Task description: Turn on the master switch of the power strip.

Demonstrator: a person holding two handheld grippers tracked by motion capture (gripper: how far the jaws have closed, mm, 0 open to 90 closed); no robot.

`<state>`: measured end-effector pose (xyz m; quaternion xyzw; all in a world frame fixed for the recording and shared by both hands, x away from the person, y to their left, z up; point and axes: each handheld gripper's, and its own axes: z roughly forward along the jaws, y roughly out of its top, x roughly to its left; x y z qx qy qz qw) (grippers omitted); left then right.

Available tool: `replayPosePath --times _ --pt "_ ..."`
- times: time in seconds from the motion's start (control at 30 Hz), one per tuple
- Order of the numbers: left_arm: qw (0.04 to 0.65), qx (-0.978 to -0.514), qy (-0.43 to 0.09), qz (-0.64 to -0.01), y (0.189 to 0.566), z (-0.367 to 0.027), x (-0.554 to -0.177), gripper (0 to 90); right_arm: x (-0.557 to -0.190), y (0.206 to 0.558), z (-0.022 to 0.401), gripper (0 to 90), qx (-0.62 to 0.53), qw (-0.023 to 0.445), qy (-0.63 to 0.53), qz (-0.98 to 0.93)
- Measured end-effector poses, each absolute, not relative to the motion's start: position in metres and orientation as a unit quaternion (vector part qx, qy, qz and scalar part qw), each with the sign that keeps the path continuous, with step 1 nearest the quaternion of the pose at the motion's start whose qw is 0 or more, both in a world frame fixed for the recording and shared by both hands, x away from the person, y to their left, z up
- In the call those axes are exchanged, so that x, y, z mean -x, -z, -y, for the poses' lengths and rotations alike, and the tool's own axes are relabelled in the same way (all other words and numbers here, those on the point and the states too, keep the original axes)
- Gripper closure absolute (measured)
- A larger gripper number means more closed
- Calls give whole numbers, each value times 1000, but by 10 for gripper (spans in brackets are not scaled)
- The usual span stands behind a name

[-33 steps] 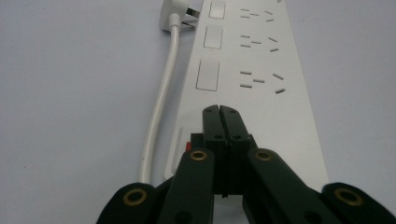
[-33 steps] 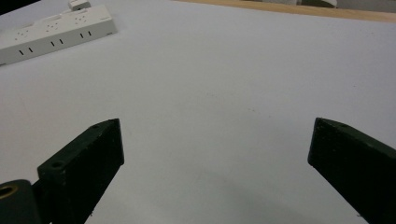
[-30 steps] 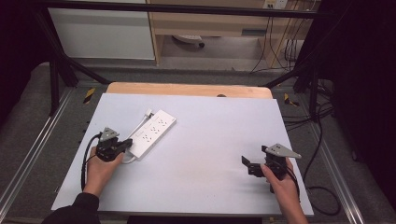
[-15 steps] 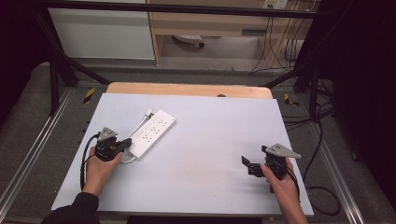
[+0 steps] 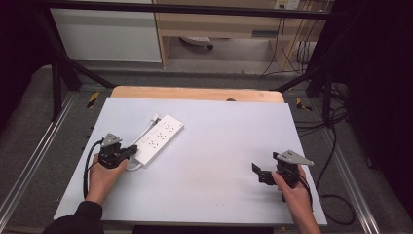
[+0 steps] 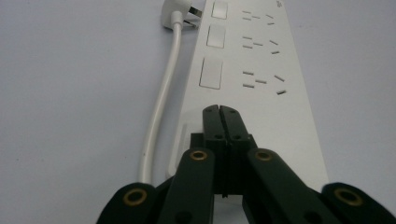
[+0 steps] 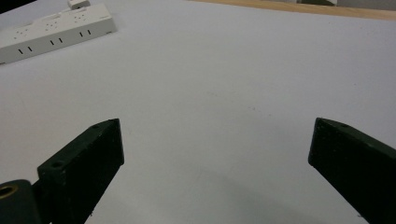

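- High view: a white power strip (image 5: pixel 159 138) lies diagonally in the left centre of the frame on a pale table (image 5: pixel 219 146), its white cord (image 5: pixel 141 134) running along its left flank. The left gripper (image 5: pixel 127 152) meets the strip's near end at lower left, while the right gripper (image 5: pixel 259 173) waits at lower right, well apart from it.
- Left gripper view: the left gripper (image 6: pixel 220 111), jaws clenched tight with nothing between them, rests its tips on the strip's near end (image 6: pixel 243 93) (apparently on or just beside a switch there). The cord's plug (image 6: pixel 180 11) lies at the upper left, beside the strip and not in a socket.
- Right gripper view: the right gripper (image 7: pixel 215 149) stands released, jaws wide over bare table; the strip (image 7: pixel 53 30) sits in the upper left corner. By appearances the work is at an early stage: strip not lifted, plug lying loose.
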<state>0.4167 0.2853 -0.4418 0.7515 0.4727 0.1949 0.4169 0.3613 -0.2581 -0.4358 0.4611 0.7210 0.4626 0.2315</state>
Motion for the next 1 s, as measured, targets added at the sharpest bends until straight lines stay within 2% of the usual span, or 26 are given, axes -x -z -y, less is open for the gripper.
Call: replayPosePath --times 0.37,1.0 --pt "405 -756 -212 -468 441 -282 -415 900 -362 436 258 38 -461 232 -463 -721" --pt "414 -748 -209 -474 441 -285 -415 900 -362 436 258 38 -461 232 -463 -721"
